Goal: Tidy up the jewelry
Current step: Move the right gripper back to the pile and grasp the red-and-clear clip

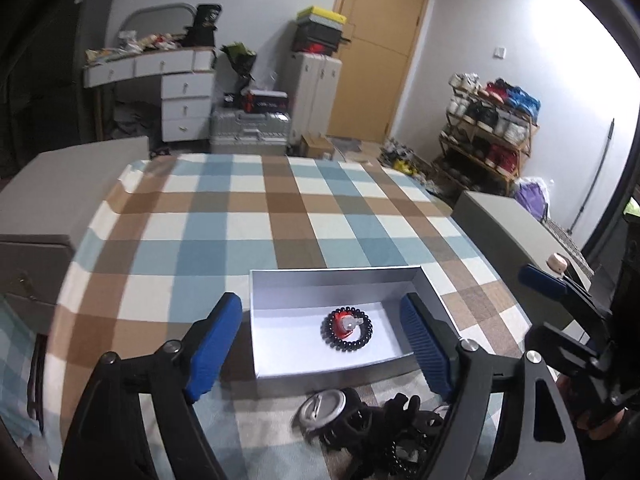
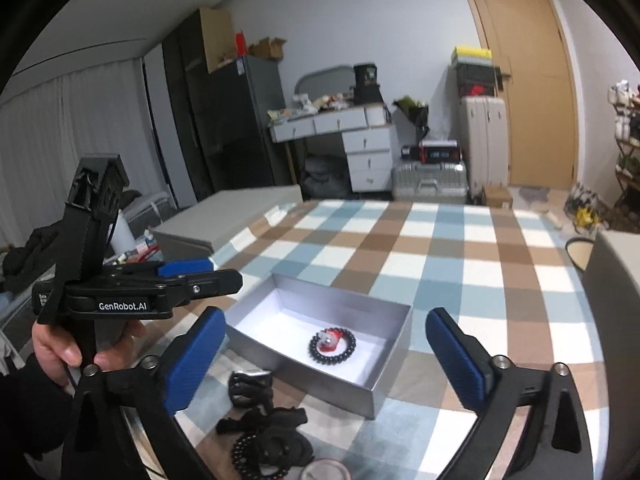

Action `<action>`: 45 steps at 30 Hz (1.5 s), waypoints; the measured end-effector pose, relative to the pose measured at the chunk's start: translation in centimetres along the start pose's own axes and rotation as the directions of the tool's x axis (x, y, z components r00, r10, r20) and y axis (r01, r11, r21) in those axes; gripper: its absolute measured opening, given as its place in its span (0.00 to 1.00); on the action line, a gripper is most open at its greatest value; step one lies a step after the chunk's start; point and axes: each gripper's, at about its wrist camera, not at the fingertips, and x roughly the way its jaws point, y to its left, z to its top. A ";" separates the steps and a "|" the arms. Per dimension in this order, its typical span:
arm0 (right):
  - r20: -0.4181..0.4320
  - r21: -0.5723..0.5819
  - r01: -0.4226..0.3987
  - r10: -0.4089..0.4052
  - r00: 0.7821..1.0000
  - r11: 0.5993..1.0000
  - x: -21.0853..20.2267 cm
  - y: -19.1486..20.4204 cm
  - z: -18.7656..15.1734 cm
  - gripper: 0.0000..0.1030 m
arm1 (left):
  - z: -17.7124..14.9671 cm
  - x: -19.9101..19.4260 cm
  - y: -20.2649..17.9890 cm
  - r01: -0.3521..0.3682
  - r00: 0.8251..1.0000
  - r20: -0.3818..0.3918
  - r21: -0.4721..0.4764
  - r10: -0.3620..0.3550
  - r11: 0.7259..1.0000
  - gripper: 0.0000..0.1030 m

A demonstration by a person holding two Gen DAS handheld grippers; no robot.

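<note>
Two handheld grippers hover above a worktop (image 1: 248, 216) covered in a blue, brown and white checked cloth. The left gripper (image 1: 320, 344) has its blue-padded jaws spread apart with nothing between them, and the right gripper (image 2: 324, 364) also stands wide open and empty. No earlier view is given, so only this open stance can be told. Between the jaws in both views sits a shallow silver box (image 1: 336, 280) with a white floor. Inside it lies a black beaded bracelet (image 1: 347, 327), coiled in a ring around a small red and silver piece (image 1: 347, 325) whose kind is too small to tell. Just in front of the box, on the cloth, lies a loose heap of black jewelry (image 2: 268, 436), including a second beaded strand, beside a round silver lid (image 1: 323, 407). A person's hand (image 2: 68, 354) grips the left gripper's handle.
</note>
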 end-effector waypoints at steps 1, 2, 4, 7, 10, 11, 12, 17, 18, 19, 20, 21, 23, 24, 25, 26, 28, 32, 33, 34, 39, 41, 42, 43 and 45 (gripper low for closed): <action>0.008 0.000 0.001 -0.001 1.000 1.000 -0.4 0.1 0.0 1.00 | -0.1 -0.3 -0.2 -0.019 1.000 0.013 0.007 0.019 1.000 0.76; 0.017 0.001 0.003 -0.003 1.000 1.000 -0.8 0.3 -0.1 1.00 | -0.2 -0.8 -0.3 -0.041 0.999 0.029 0.014 0.040 0.999 0.76; 0.043 0.003 -0.003 0.003 0.999 1.000 -1.6 0.5 -0.2 1.00 | -0.5 -1.6 -0.7 -0.075 0.995 0.063 0.023 0.074 0.997 0.81; 0.084 -0.012 0.002 -0.001 0.996 1.000 -2.8 1.1 -0.6 1.00 | -0.9 -2.4 -1.0 -0.111 0.989 0.097 0.027 0.108 0.993 0.82; 0.104 -0.031 0.015 -0.012 0.994 0.999 -3.6 1.7 -1.0 1.00 | -1.5 -2.9 -1.2 -0.130 0.986 0.111 0.024 0.126 0.991 0.84; 0.102 -0.033 0.015 -0.011 0.995 0.999 -3.8 1.9 -1.2 1.00 | -1.7 -3.0 -1.2 -0.131 0.986 0.111 0.024 0.128 0.991 0.85; 0.086 -0.035 -0.002 0.005 0.996 0.999 -3.8 1.9 -1.4 1.00 | -1.9 -3.1 -1.3 -0.136 0.985 0.110 0.025 0.132 0.990 0.88; 0.043 -0.046 -0.001 0.003 0.999 0.999 -4.5 2.1 -2.9 1.00 | -3.4 -4.0 -1.3 -0.148 0.982 0.120 0.009 0.145 0.989 0.97; 0.034 -0.043 0.001 0.001 0.999 0.999 -4.6 1.9 -3.3 1.00 | -3.8 -4.1 -1.3 -0.151 0.981 0.125 0.011 0.149 0.988 0.97; 0.024 -0.040 0.001 0.000 1.000 0.999 -4.6 1.8 -3.7 1.00 | -4.2 -4.2 -1.2 -0.159 0.980 0.126 0.010 0.156 0.987 0.97; 0.015 -0.036 0.005 -0.005 1.000 0.999 -4.7 1.6 -4.1 1.00 | -4.6 -4.4 -1.3 -0.161 0.980 0.123 0.011 0.158 0.987 0.97; -0.001 -0.032 0.012 -0.012 1.000 0.999 -4.7 1.3 -4.7 1.00 | -4.9 -4.4 -1.3 -0.161 0.980 0.118 0.012 0.158 0.987 0.97; -0.035 -0.025 0.022 -0.023 0.999 0.999 -4.5 0.7 -5.6 1.00 | -5.8 -4.5 -1.4 -0.171 0.979 0.114 0.018 0.167 0.985 0.97; -0.058 -0.020 0.036 -0.037 0.998 0.999 -4.3 0.4 -6.2 1.00 | -6.2 -4.5 -1.5 -0.179 0.978 0.111 0.028 0.175 0.983 0.97; -0.073 -0.016 0.047 -0.048 0.996 0.999 -4.2 0.2 -6.6 1.00 | -6.7 -4.5 -1.5 -0.181 0.979 0.105 0.036 0.176 0.983 0.97; -0.092 -0.006 0.043 -0.043 0.995 0.999 -4.1 0.0 -7.1 1.00 | -7.0 -4.6 -1.7 -0.177 0.980 0.099 0.039 0.172 0.983 0.97; -0.132 0.010 0.033 -0.031 0.991 0.999 -3.7 -0.5 -8.0 1.00 | -7.9 -4.5 -1.6 -0.171 0.983 0.077 0.036 0.168 0.985 0.97; -0.188 -0.030 0.042 -0.047 0.981 0.999 -2.9 -0.1 -9.5 1.00 | -9.1 -4.1 -1.4 -0.166 0.986 0.026 0.026 0.165 0.986 0.97; -0.202 -0.031 0.033 -0.038 0.979 0.999 -2.6 0.0 -9.8 1.00 | -9.4 -4.0 -1.3 -0.164 0.986 0.012 0.022 0.164 0.986 0.97; -0.215 -0.025 0.011 -0.016 0.977 1.000 -2.4 0.3 -10.2 1.00 | -9.6 -4.0 -1.2 -0.162 0.987 0.002 0.016 0.162 0.987 0.97; -0.230 -0.055 -0.029 0.016 0.973 0.998 -1.7 1.6 -11.1 0.98 | -10.5 -4.1 -0.7 -0.158 0.987 -0.040 -0.013 0.157 0.987 0.97; -0.257 -0.064 -0.061 0.043 0.966 0.996 -1.1 2.2 -11.5 0.95 | -10.7 -4.0 -0.5 -0.140 0.989 -0.053 -0.022 0.139 0.990 0.97; -0.268 -0.062 -0.072 0.053 0.962 0.996 -0.8 2.4 -11.6 0.93 | -10.8 -4.2 -0.5 -0.135 0.989 -0.057 -0.026 0.134 0.990 0.97; -0.275 -0.060 -0.077 0.058 0.960 0.995 -0.6 2.5 -11.7 0.92 | -10.9 -4.1 -0.5 -0.135 0.989 -0.058 -0.027 0.133 0.991 0.97; -0.287 -0.055 -0.090 0.071 0.955 0.994 -0.3 2.7 -11.9 0.87 | -11.0 -4.2 -0.5 -0.129 0.990 -0.063 -0.030 0.127 0.991 0.97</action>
